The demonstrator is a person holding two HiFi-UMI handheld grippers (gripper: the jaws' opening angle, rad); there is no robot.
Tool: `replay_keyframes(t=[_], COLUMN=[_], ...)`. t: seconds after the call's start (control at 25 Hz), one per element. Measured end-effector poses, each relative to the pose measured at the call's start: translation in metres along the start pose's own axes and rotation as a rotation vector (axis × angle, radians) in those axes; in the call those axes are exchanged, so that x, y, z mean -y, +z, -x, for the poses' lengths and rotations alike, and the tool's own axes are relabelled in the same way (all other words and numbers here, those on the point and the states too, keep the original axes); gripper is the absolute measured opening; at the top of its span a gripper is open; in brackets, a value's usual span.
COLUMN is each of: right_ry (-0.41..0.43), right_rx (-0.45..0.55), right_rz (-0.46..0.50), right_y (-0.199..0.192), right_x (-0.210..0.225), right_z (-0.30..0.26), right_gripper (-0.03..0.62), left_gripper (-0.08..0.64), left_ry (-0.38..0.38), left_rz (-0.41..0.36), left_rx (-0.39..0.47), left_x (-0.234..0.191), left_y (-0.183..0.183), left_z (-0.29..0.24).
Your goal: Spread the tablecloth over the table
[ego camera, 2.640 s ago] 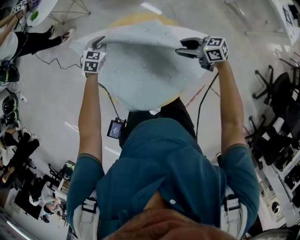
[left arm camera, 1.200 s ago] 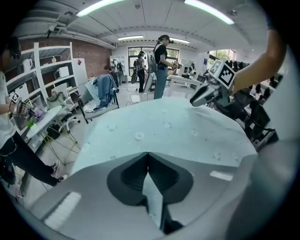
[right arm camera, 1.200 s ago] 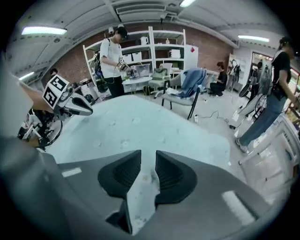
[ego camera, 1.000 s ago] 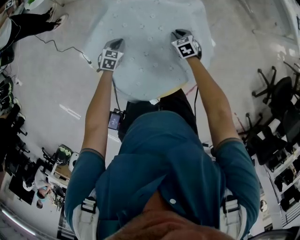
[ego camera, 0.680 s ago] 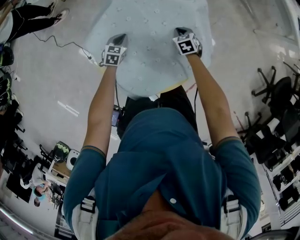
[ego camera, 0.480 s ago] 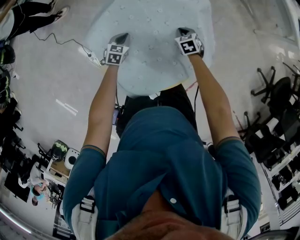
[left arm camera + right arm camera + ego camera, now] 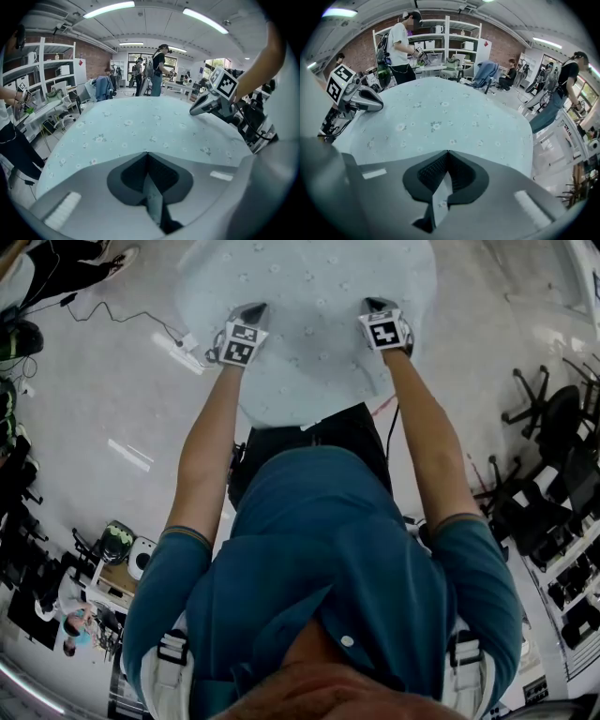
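At the near edge of the round bench (image 7: 367, 405), the tablecloth (image 7: 309, 362) hangs over toward the person, with only a sliver of bench rim showing at the near right. The drop on this side looks short, so a further push away could uncover that edge.

A little in from the near edge, the left hand-held gripper (image 7: 256, 308) and the right hand-held gripper (image 7: 375, 304) sit on the bench top, well apart and about level with each other. Each has its jaws together, clamped on a thin raised fold of the cloth; a strip of flowered fabric shows between the pads in each gripper view.

That pinch is the main risk. If one hand travels further than the other, the cloth would likely skew on the bench. A hard pull toward the person could drag the far hem up onto the top. Letting go without flattening may leave two ridges where the folds stand.

Beyond the grippers the cloth lies flat, printed side up, and covers the top to the far edge, dropping over the sides. It looks about as wide as it is deep, so no long axis can be told, and it points no particular way.
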State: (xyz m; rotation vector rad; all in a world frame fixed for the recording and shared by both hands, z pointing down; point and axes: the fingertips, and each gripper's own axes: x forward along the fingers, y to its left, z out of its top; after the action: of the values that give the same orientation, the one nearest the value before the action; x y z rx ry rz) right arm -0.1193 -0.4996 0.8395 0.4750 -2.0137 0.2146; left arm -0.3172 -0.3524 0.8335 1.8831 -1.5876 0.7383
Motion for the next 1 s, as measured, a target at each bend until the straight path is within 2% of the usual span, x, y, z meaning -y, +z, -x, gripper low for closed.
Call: replay_keyframes(t=[0.28,0.4,0.56,0.64,0.76,0.88,1.0], right_ry=[-0.042,-0.052,-0.022,-0.022,-0.016,0.044,0.113], right_rx=[-0.039,-0.054,-0.073,-0.084,-0.092,-0.063,0.035], right_rz=[-0.042,-0.038,-0.041,-0.021,0.009,-0.023,-0.031], right_y=[-0.021,-0.030,-0.044,-0.050,-0.060,-0.050,-0.025], right_x=[-0.020,-0.023,-0.033,-0.036,-0.036,-0.038,-0.064], right_z=[0.008,0.015,0.018,0.021,0.024,0.030,0.057], right_gripper=[0.011,0.011,0.011,0.011,0.011,0.011,0.011], left_gripper=[0.000,0.000,0.000,0.000,0.000,0.000,0.000], left_ry=[-0.052,-0.066,-0.081,-0.103,-0.147,-0.110,-0.056], left_rz=[-0.075,-0.115,-0.155,-0.156,-0.101,-0.099,-0.130], left_rx=[-0.007,-0.006,0.001,-0.011,-0.056,-0.038,-0.016], left_x=[0.013,0.025,0.035,0.038,0.044,0.037,0.023], left_y=[-0.028,-0.028,-0.033,-0.040,-0.048,-0.047,-0.049], left_z=[0.006,0.010,0.011,0.011,0.020,0.044,0.082])
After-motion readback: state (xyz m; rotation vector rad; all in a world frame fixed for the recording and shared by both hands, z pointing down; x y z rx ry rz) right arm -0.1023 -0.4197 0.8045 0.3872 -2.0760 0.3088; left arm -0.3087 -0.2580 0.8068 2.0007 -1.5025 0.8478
